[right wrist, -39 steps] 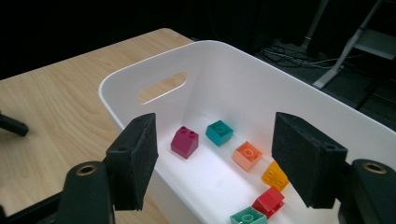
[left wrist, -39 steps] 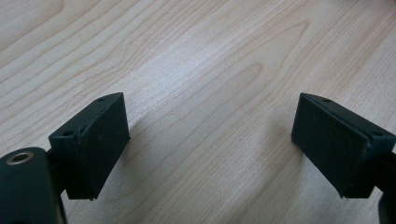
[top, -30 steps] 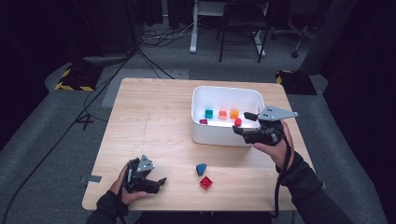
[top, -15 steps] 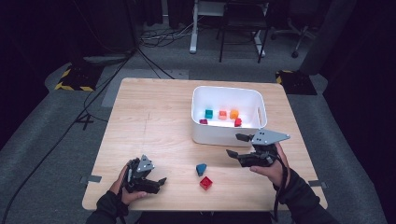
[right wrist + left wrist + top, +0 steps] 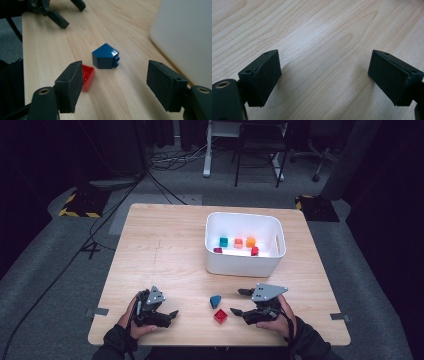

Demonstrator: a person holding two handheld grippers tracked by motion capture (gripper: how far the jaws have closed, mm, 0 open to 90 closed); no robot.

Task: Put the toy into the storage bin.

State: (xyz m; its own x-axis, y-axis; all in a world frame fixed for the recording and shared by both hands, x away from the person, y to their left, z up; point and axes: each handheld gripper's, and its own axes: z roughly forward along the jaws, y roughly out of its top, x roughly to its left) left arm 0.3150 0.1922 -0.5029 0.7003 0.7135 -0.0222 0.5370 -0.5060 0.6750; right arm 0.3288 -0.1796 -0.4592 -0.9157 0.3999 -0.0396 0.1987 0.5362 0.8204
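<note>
Work in hand: sorting small bricks into the white bin (image 5: 244, 265); five already lie inside, two are left on the desk (image 5: 165, 245).
Right tool (image 5: 242, 302): jaws spread wide, nothing between them, low over the desk and aimed at the loose bricks, as if lining up a pick.
Blue brick (image 5: 105, 56): on the desk ahead of the right tool, between its jaws' line of sight, studs facing sideways, so it lies tipped.
Red brick (image 5: 87, 77): just beside the blue one, partly behind the jaw on the left of the right gripper view.
Left tool (image 5: 323, 80): jaws apart over bare wood, resting at the near edge, well away from the bricks, likely parked so as not to crowd the reach.
</note>
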